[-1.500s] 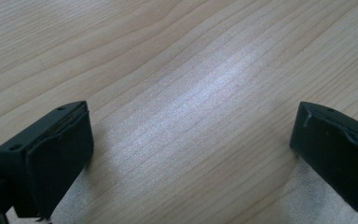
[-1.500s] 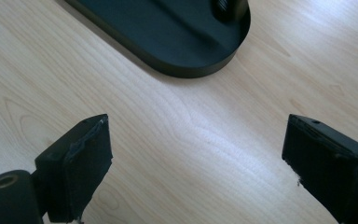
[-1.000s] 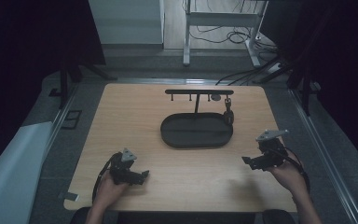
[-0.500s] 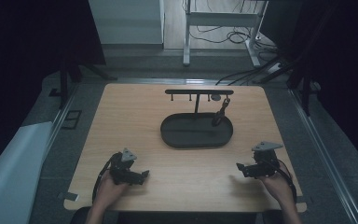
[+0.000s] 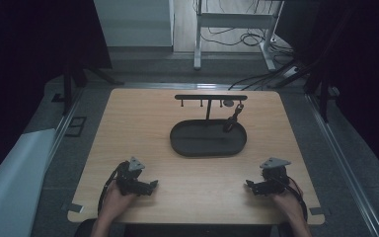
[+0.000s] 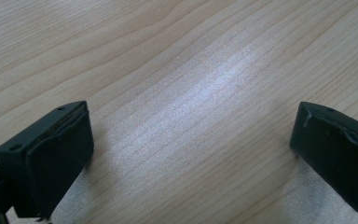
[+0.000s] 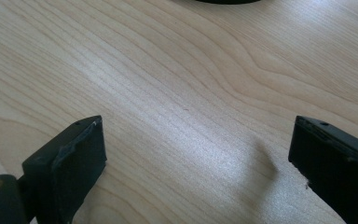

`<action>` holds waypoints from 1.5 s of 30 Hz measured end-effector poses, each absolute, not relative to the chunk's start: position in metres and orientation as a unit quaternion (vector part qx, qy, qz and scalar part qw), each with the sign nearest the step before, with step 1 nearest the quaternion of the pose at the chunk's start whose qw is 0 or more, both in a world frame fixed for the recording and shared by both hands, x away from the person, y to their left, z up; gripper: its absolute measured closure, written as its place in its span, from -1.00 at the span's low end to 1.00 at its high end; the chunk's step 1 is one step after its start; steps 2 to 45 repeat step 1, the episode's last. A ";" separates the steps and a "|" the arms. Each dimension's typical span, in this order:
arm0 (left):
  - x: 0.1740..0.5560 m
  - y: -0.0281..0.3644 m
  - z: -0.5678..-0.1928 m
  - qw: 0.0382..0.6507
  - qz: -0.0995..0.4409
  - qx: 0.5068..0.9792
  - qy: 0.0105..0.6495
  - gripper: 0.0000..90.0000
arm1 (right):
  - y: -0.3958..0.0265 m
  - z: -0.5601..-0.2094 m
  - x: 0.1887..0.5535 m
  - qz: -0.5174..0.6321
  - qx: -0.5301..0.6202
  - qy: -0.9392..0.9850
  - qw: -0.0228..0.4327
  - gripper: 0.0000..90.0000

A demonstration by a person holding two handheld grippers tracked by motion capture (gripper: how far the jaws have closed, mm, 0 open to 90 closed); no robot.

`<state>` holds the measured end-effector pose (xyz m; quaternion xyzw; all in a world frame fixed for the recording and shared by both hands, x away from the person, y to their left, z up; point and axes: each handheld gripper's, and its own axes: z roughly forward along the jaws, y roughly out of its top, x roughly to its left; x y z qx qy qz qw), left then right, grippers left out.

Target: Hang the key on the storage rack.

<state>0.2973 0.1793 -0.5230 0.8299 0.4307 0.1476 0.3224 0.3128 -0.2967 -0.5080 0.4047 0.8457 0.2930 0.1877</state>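
Keychain [image 5: 231,120]: small dark item hanging from a peg near the right end of the crossbar of a black stand [image 5: 210,98], its lower end dangling over, perhaps touching, the oval black tray [image 5: 208,138] that forms the stand's base. It is the nearest loose thing to either claw, though well apart from both.

High view. Stand and tray sit mid-worktop [image 5: 143,123], toward the far side. A small round piece hangs on the neighbouring peg; too small to identify. Left claw [image 5: 149,185] rests near the front left edge, held by a hand [image 5: 112,201]. Right claw [image 5: 251,184] rests near the front right edge. Both point inward toward the middle of the worktop. Neither holds anything.

Left gripper view. Jaws stand wide apart, bare wood grain between them, nothing gripped. The claw sits low over the worktop.

Right gripper view. Jaws likewise spread wide, empty. A sliver of the tray's dark rim shows at the top edge.

Handling judgement. The keychain looks light, and probably loose-jointed: a ring or clasp at the top with a limp body below, so it will likely swing when touched. Material cannot be told; if metal, it may be slick against the pads. Best hold appears to be the body just below the peg, jaws closing across its narrow width, then lifting up and off the peg rather than pulling sideways, since the stand looks light enough to tip or slide. The right claw is the nearer one.
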 end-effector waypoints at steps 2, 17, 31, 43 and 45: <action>0.297 0.179 -0.523 0.322 0.148 0.830 0.431 -1.00 | -0.297 -0.508 0.313 0.293 0.404 0.846 0.188 -0.92; 0.297 0.179 -0.523 0.322 0.148 0.830 0.431 -1.00 | -0.297 -0.508 0.313 0.293 0.404 0.846 0.188 -0.92; 0.297 0.179 -0.523 0.322 0.148 0.830 0.431 -1.00 | -0.297 -0.508 0.313 0.293 0.404 0.846 0.188 -0.92; 0.297 0.179 -0.523 0.322 0.148 0.830 0.431 -1.00 | -0.297 -0.508 0.313 0.293 0.404 0.846 0.188 -0.92; 0.297 0.179 -0.523 0.322 0.148 0.830 0.431 -1.00 | -0.297 -0.508 0.313 0.293 0.404 0.846 0.188 -0.92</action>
